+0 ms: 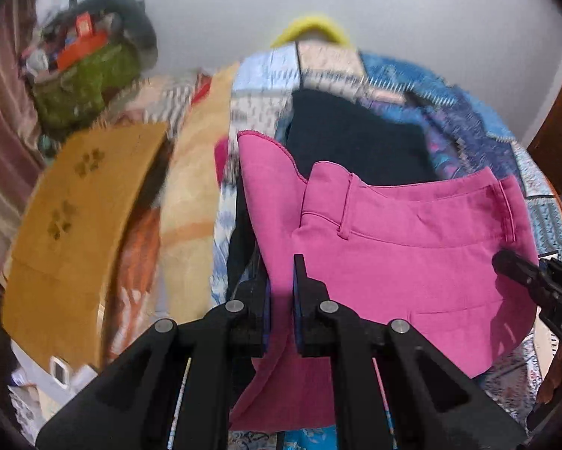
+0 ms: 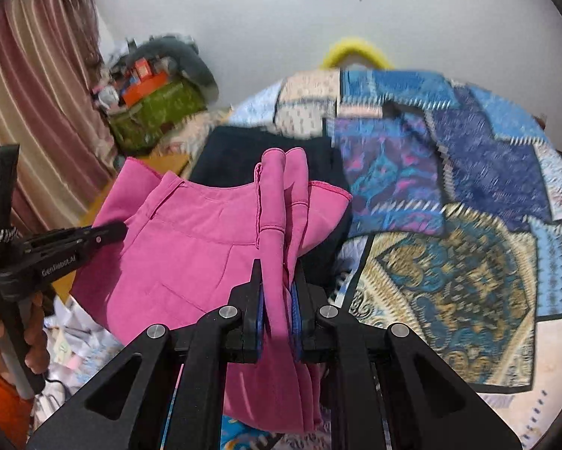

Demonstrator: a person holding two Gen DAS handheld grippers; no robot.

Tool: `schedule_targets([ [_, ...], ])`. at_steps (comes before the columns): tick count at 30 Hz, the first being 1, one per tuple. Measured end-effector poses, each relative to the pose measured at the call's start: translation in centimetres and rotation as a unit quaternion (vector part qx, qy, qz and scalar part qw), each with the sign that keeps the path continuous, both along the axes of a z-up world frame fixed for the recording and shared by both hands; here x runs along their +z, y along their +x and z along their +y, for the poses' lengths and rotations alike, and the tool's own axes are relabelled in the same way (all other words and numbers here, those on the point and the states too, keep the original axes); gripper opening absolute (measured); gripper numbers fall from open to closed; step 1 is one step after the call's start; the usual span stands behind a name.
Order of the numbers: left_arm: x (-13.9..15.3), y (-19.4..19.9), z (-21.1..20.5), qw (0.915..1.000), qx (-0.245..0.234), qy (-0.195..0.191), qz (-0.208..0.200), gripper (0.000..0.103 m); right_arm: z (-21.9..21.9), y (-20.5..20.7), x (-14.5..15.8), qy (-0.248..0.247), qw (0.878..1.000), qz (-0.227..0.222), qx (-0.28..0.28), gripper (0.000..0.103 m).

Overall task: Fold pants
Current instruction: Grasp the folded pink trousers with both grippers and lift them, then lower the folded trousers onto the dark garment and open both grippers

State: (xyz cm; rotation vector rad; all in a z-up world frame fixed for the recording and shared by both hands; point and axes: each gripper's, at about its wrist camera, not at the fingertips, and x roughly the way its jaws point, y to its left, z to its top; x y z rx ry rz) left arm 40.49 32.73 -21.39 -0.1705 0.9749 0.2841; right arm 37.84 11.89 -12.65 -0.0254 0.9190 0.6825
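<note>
Right up against the lens, the left gripper (image 1: 281, 285) has its two black fingers pinched on an edge of the pink pants (image 1: 393, 247), the fabric running up between the blue pads and spilling out ahead of the tips and off to their right. The waistband with its belt loops arches across just beyond the fingers. Over at the far right of that view the other tool pokes in, its dark tip touching the same pink cloth.

The right gripper (image 2: 277, 281) is clamped on a bunched, rolled fold of the pants (image 2: 191, 247), which stands up out of the closed fingers like a column. The rest of the garment hangs out to the left of those fingers, stretched toward the left gripper (image 2: 104, 232), whose tip meets the cloth there; a hand (image 2: 33, 341) wraps its handle lower down.

Just beyond the pink cloth, ahead of both tools, lies a dark navy garment (image 1: 355, 138). Everything sits over a patchwork quilt (image 2: 468, 206) in blues and gold, spreading ahead and to the right of the right gripper. Farther off to the left sit a green bag (image 2: 157, 116) stuffed with clutter and a striped pink curtain (image 2: 37, 93). A mustard-coloured mat (image 1: 78, 225) with paw prints lies to the left of the left gripper.
</note>
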Motion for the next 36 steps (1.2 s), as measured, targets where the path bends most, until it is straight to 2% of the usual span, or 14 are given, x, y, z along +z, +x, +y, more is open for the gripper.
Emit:
schedule_targets([
  [2,-2.3,0.2,0.8,0.9997,0.004,-0.016,0.019,0.011,0.4,0.3,-1.8,-0.016,1.000,0.021,0.003,0.010],
  [4,-3.2,0.1,1.0,0.9995,0.005,-0.021,0.022,0.020,0.1,0.4,-2.9,-0.023,0.999,0.026,0.002,0.012],
  [5,-3.3,-0.1,1.1,0.9996,0.010,-0.017,0.021,0.027,0.0,0.4,-3.1,-0.022,0.999,0.029,0.003,0.015],
  [6,-3.2,-0.3,1.2,0.9995,0.013,-0.019,0.021,0.030,-0.3,0.4,-3.0,-0.021,0.999,0.033,0.003,0.016],
  [8,-2.9,-1.0,1.8,0.9985,0.029,-0.042,0.021,0.032,-0.8,0.0,-2.7,-0.025,0.999,0.034,0.005,0.023],
  [11,-1.6,-2.5,2.0,0.9971,0.032,-0.067,0.016,0.032,-1.3,-0.8,-1.6,-0.036,0.999,0.019,0.007,0.023],
  [16,3.8,-6.4,-0.1,0.9992,0.019,-0.026,-0.022,0.032,-3.3,-3.1,2.5,-0.016,1.000,-0.019,0.004,0.023],
  [21,11.2,-12.3,-3.1,0.9947,0.000,-0.001,-0.102,0.032,-5.9,-7.1,8.4,0.033,0.997,-0.074,0.010,0.023],
  [26,18.5,-19.8,-7.2,0.9803,-0.020,0.028,-0.194,0.032,-8.4,-13.2,14.4,0.082,0.985,-0.148,0.021,0.023],
  [28,21.1,-23.3,-9.5,0.9704,-0.029,0.052,-0.234,0.032,-9.2,-16.3,16.8,0.104,0.978,-0.181,0.027,0.023],
  [30,22.8,-26.1,-11.2,0.9614,-0.034,0.076,-0.262,0.032,-9.8,-18.3,18.1,0.122,0.972,-0.200,0.031,0.023],
  [31,23.8,-28.1,-12.6,0.9539,-0.035,0.097,-0.282,0.032,-10.2,-19.6,18.9,0.132,0.968,-0.212,0.033,0.023],
  [34,25.2,-31.8,-15.1,0.9412,-0.041,0.123,-0.312,0.032,-10.9,-23.4,20.7,0.152,0.956,-0.248,0.034,0.023],
  [36,25.9,-34.0,-16.7,0.9346,-0.044,0.131,-0.328,0.036,-11.5,-25.5,21.3,0.161,0.950,-0.266,0.031,0.023],
])
